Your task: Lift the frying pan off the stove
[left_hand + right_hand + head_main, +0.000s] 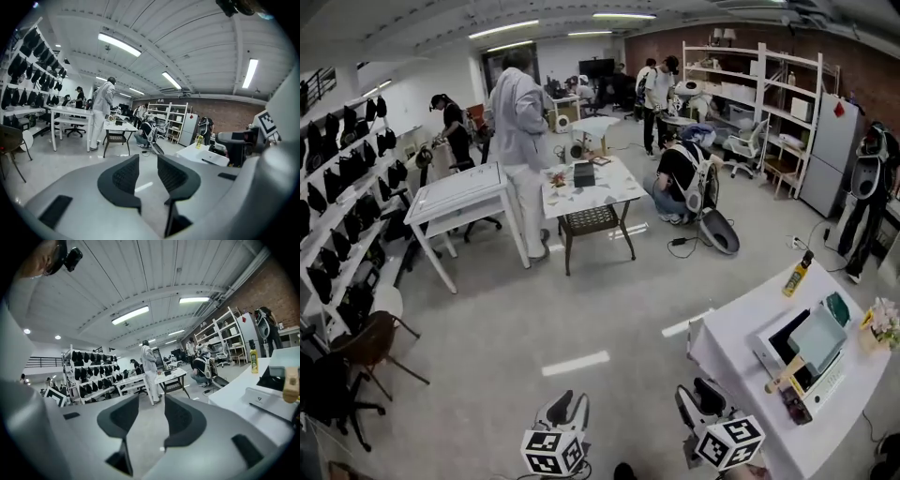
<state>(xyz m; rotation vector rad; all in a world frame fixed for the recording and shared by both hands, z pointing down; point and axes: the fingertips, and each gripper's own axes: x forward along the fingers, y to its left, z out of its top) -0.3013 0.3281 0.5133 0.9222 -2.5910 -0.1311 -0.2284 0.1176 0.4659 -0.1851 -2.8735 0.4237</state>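
Along the left wall, white shelves (342, 202) carry rows of dark, rounded items. Low in the head view, the left gripper (570, 405) shows smooth grey shells and black ribbed pads. Its jaws stand a narrow gap apart, with only pale floor between them. Just to its right, the right gripper (697, 396) is built alike, its jaws a little wider apart and likewise empty. Both hang over the glossy grey floor (506, 328), apart from the white table (731, 342) at right. On that table a boxy white stove (769, 347) carries the frying pan (817, 337), a squarish, pale grey-green shape with a tan wooden handle (786, 374). A yellow bottle (797, 275) with a dark cap stands upright near the table's far edge.
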